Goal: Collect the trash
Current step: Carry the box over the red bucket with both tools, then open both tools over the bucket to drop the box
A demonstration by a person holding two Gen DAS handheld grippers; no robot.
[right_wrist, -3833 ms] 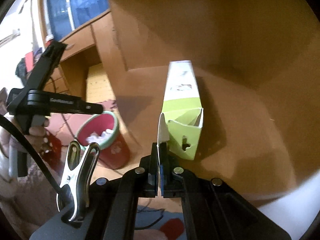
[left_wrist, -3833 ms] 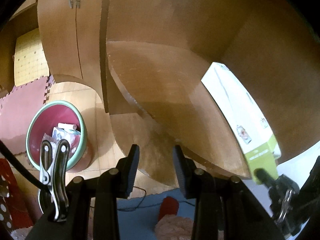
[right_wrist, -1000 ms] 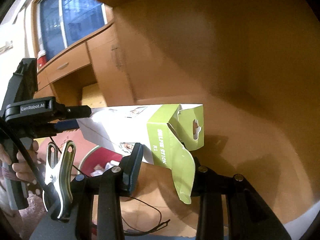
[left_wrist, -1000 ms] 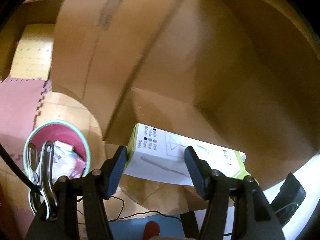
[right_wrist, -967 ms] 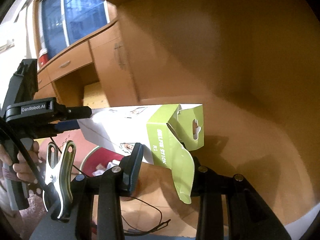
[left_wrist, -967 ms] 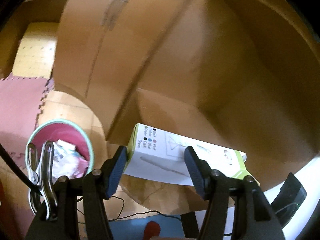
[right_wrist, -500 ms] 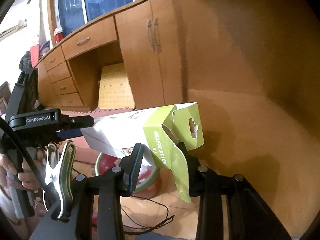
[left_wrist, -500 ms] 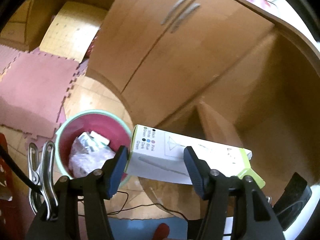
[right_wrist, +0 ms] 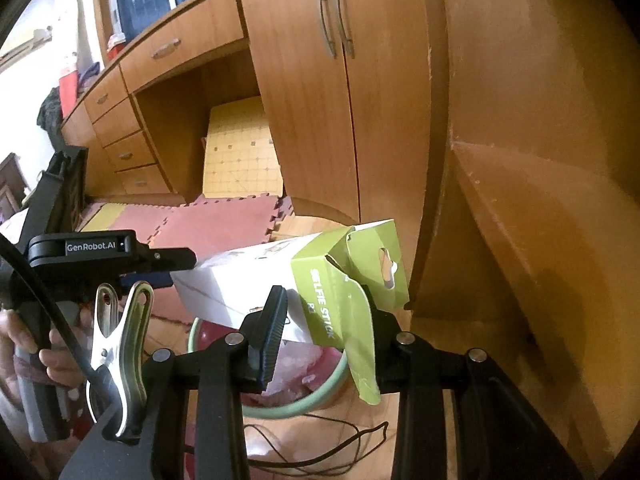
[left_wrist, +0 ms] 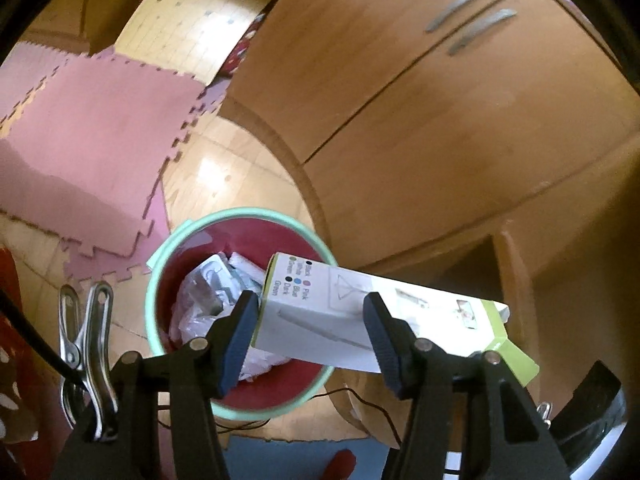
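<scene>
While both tools carry the selfie-stick box (left_wrist: 320,320) over the bin (left_wrist: 168,248), we're at the drop step. Left tool (left_wrist: 308,332) is closing w/ the white end between its jaws; right tool (right_wrist: 324,332) grips the green end. Next: centre over the bin, let go w/ both.

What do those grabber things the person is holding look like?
Each gripper is black plastic, with two chunky fingers ending in ribbed dark-blue pads, joined by silver screws. A shiny metal spring clip sits on the left gripper, pinching a black cable. The right gripper looks the same and has its own silver clip. In the right wrist view, the left one's side reads "GenRobot.AI" in white.
</scene>
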